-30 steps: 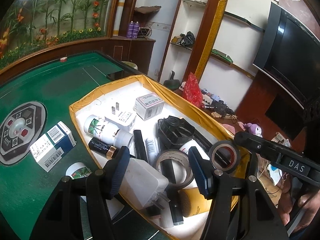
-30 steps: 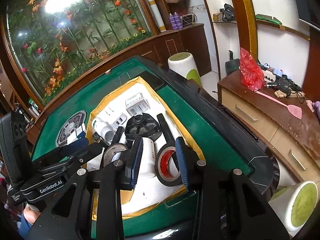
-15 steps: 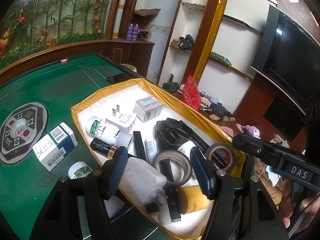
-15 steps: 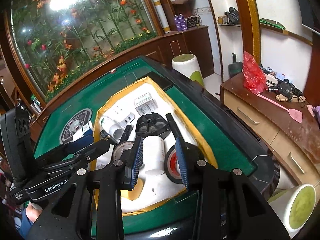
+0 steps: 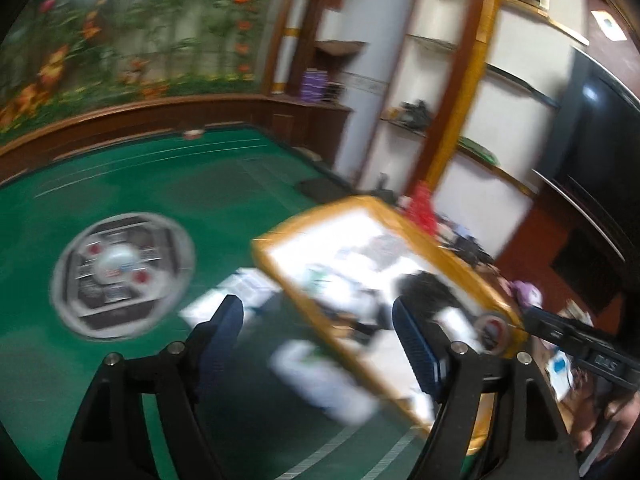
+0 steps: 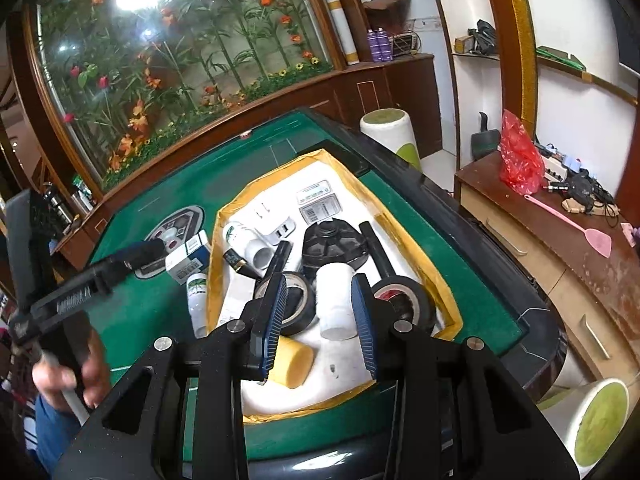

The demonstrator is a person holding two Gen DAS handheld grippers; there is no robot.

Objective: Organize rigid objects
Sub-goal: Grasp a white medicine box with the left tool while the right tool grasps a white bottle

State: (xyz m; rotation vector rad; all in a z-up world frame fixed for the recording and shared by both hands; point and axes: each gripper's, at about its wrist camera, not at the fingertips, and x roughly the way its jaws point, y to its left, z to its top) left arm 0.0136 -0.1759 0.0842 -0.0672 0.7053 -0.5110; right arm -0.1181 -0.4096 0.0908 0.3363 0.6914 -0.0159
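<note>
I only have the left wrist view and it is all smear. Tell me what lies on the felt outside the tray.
Observer: The right wrist view shows a blue-and-white box left of the yellow-rimmed tray, and a white bottle beside the rim.
Operator: Say where my left claw is.
Observer: The left claw is outside the tray, its tip next to that box. Its jaws have just been opening, with nothing between them.
Operator: Report the right claw.
Observer: The right claw hovers over the tray, open and gripping nothing, with a white cylinder below it.
</note>
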